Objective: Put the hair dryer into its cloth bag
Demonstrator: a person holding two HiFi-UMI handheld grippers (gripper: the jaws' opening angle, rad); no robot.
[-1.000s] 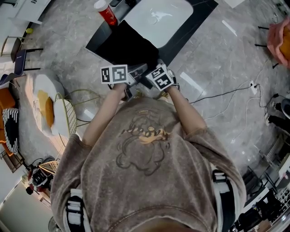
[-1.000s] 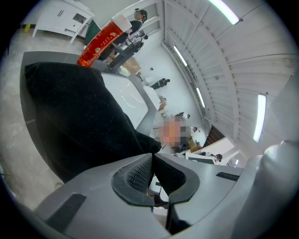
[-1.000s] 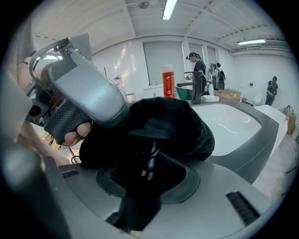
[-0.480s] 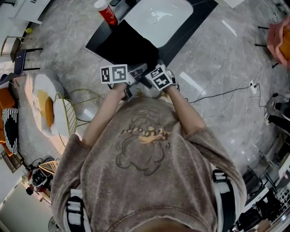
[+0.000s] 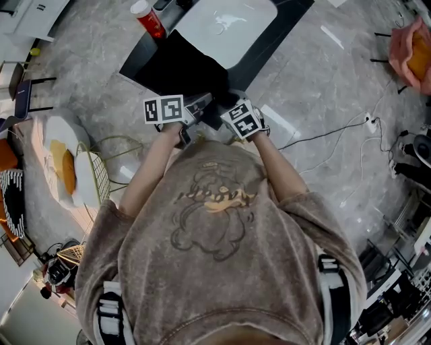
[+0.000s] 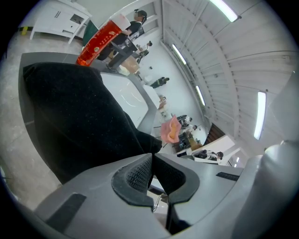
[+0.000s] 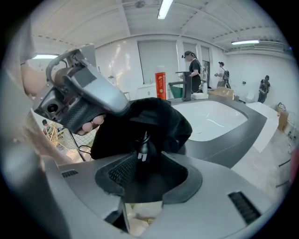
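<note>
The black cloth bag (image 5: 176, 67) lies bulging on the dark table (image 5: 286, 30). My left gripper (image 5: 204, 103) is at its near edge, and in the left gripper view the jaws (image 6: 152, 158) are shut on a fold of the bag (image 6: 70, 107). My right gripper (image 5: 225, 109) is beside it at the bag's mouth. In the right gripper view its jaws (image 7: 142, 161) have just been opening, with the hair dryer's black cord and plug (image 7: 142, 151) still filling the gap. Behind them the bag (image 7: 161, 119) rises in a lump. The dryer's body is hidden.
A red can (image 5: 148, 19) and a white tray (image 5: 225, 23) stand on the table beyond the bag. A wire basket (image 5: 101, 172) sits on the floor at the left. Cables (image 5: 323, 138) trail across the floor at the right. People stand far off in the room.
The right gripper has shifted a little to the right at the bag's mouth. The left gripper has kept its hold and place.
</note>
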